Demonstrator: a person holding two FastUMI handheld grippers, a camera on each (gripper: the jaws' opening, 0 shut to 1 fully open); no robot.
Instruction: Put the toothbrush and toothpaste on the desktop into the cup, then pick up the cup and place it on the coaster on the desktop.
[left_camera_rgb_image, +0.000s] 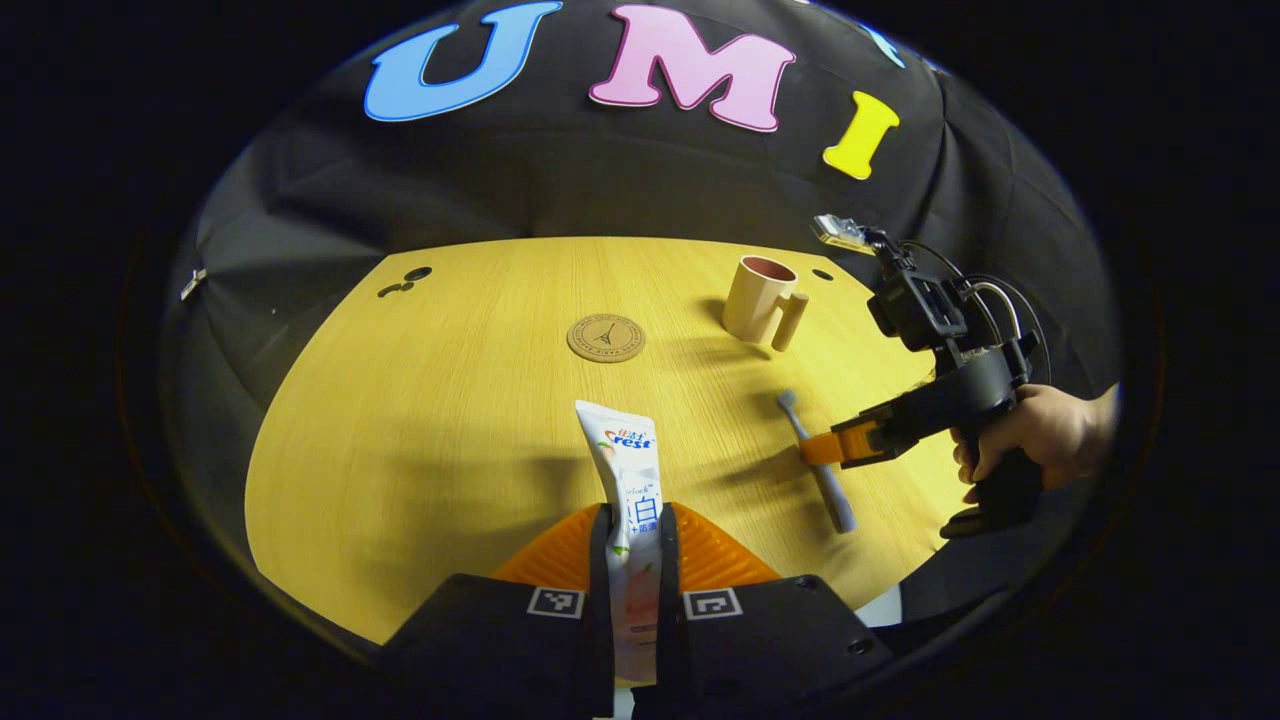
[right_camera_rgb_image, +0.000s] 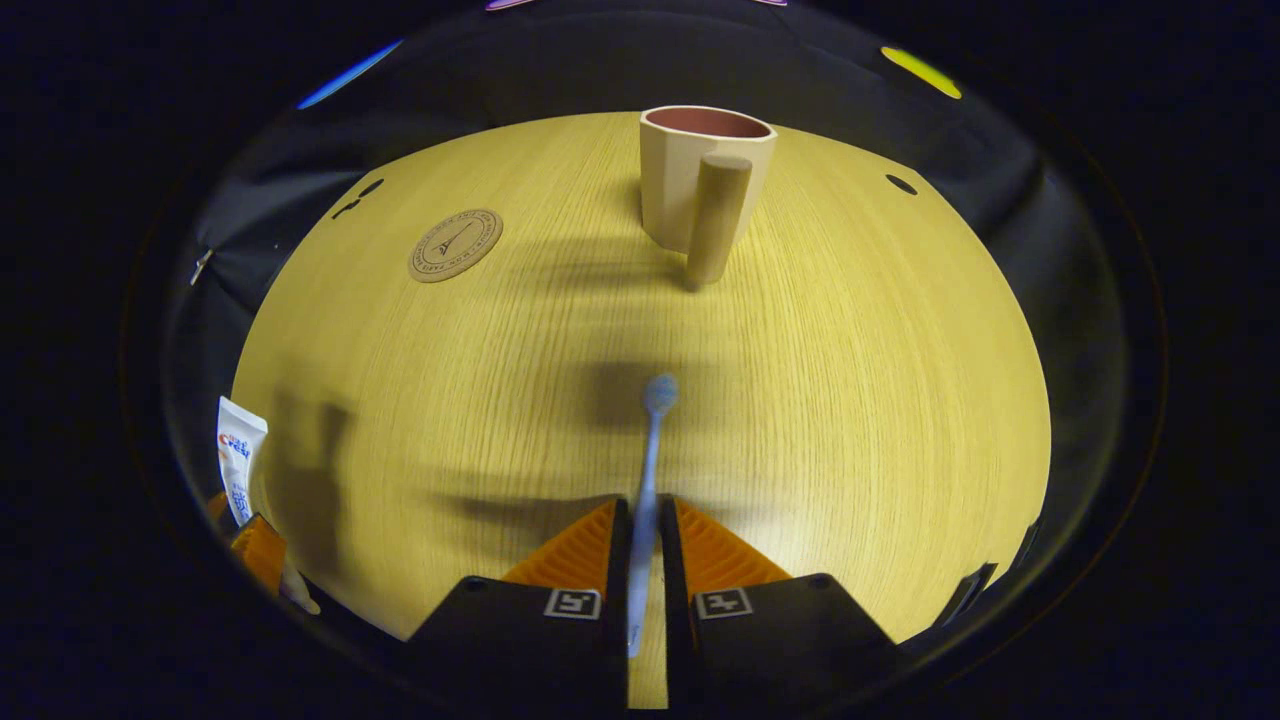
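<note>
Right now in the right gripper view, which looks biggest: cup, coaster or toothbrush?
1. Cup
2. Toothbrush, long but thin, and nearest the camera, so this place is unsure
3. Coaster

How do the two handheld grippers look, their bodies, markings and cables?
Each gripper has a black body with two small square black-and-white markers near the finger bases. The left gripper and right gripper share this build. In the left gripper view, the right gripper carries a black camera block on top with thin black cables looping behind, and a bare hand grips its black handle.
</note>
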